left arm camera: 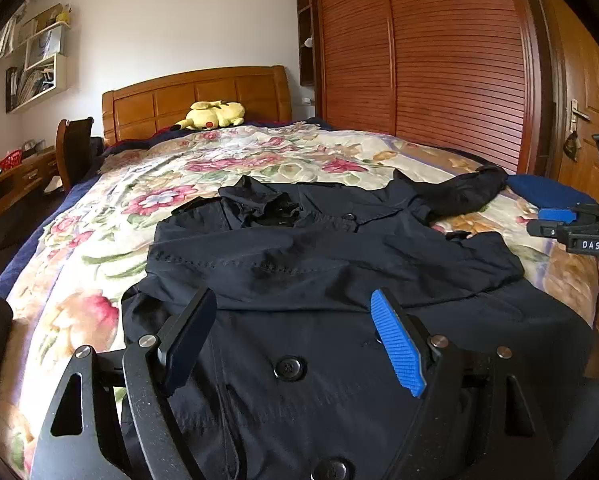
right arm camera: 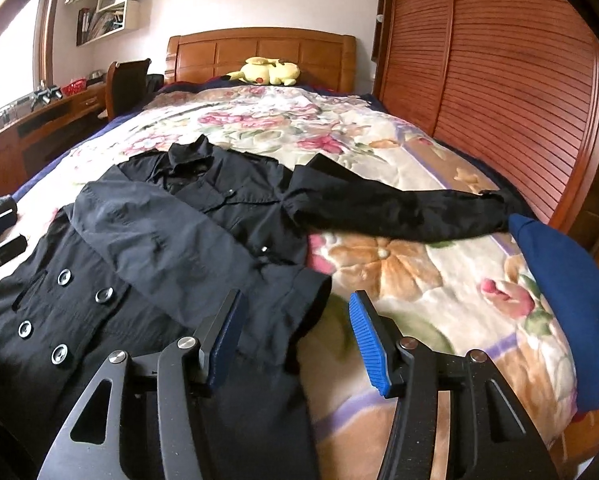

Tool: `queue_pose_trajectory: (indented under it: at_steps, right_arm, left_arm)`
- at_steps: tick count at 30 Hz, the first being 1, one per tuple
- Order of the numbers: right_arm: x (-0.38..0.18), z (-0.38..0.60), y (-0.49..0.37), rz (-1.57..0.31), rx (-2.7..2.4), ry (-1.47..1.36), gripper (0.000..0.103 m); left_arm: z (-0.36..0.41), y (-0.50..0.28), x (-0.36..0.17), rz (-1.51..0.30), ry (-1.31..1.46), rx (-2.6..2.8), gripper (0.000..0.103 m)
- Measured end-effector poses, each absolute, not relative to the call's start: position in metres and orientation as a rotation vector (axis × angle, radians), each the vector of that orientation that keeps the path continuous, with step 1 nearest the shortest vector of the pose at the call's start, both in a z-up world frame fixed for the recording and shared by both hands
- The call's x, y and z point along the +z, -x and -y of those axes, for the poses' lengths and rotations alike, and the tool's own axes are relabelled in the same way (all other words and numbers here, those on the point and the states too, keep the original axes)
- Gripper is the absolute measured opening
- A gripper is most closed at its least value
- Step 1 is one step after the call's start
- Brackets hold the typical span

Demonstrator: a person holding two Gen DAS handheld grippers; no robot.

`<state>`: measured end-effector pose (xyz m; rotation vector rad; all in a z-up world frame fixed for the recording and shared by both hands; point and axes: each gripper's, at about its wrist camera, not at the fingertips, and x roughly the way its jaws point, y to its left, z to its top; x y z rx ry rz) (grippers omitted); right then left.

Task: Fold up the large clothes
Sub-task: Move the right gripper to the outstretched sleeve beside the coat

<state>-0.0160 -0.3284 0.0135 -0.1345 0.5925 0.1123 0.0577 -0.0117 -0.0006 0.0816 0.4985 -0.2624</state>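
A large black double-breasted coat lies front up on the floral bedspread, collar toward the headboard. One sleeve is folded across its chest; its cuff lies near the coat's right edge. The other sleeve stretches out to the right over the bedspread. My left gripper is open and empty, hovering over the coat's buttoned front. My right gripper is open and empty, just above the folded sleeve's cuff; it also shows at the right edge of the left wrist view.
The floral bedspread covers the bed. A blue garment lies at the bed's right edge. A yellow plush toy lies by the wooden headboard. A slatted wardrobe stands close on the right; desk and chair on the left.
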Motion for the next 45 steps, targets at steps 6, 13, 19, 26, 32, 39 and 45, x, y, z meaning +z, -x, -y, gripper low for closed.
queue_pose_trajectory:
  at_steps: [6,13,19,26,32,39,45]
  right_arm:
    - [0.010,0.352,-0.015,-0.590,0.098,0.179,0.057]
    - [0.002,0.389,-0.077,-0.620,0.066,0.123,0.069]
    - [-0.024,0.424,-0.141,-0.689,-0.001,0.033,0.069]
    - [-0.043,0.445,-0.186,-0.741,-0.024,-0.071,0.069]
    - [-0.047,0.452,-0.199,-0.748,-0.049,-0.083,0.069]
    - [-0.053,0.473,-0.217,-0.772,-0.122,-0.157,0.069]
    - [-0.059,0.481,-0.233,-0.803,-0.155,-0.179,0.069]
  left_arm:
    - [0.014,-0.070,-0.005,-0.518,-0.069,-0.242,0.080]
    - [0.012,-0.081,-0.011,-0.529,-0.065,-0.214,0.080]
    - [0.008,-0.091,-0.016,-0.544,-0.050,-0.198,0.080]
    - [0.010,-0.097,-0.023,-0.572,-0.052,-0.192,0.080]
    - [0.012,-0.098,-0.023,-0.574,-0.060,-0.193,0.080]
    - [0.012,-0.096,-0.023,-0.564,-0.061,-0.189,0.080]
    - [0.008,-0.094,-0.021,-0.551,-0.053,-0.183,0.080]
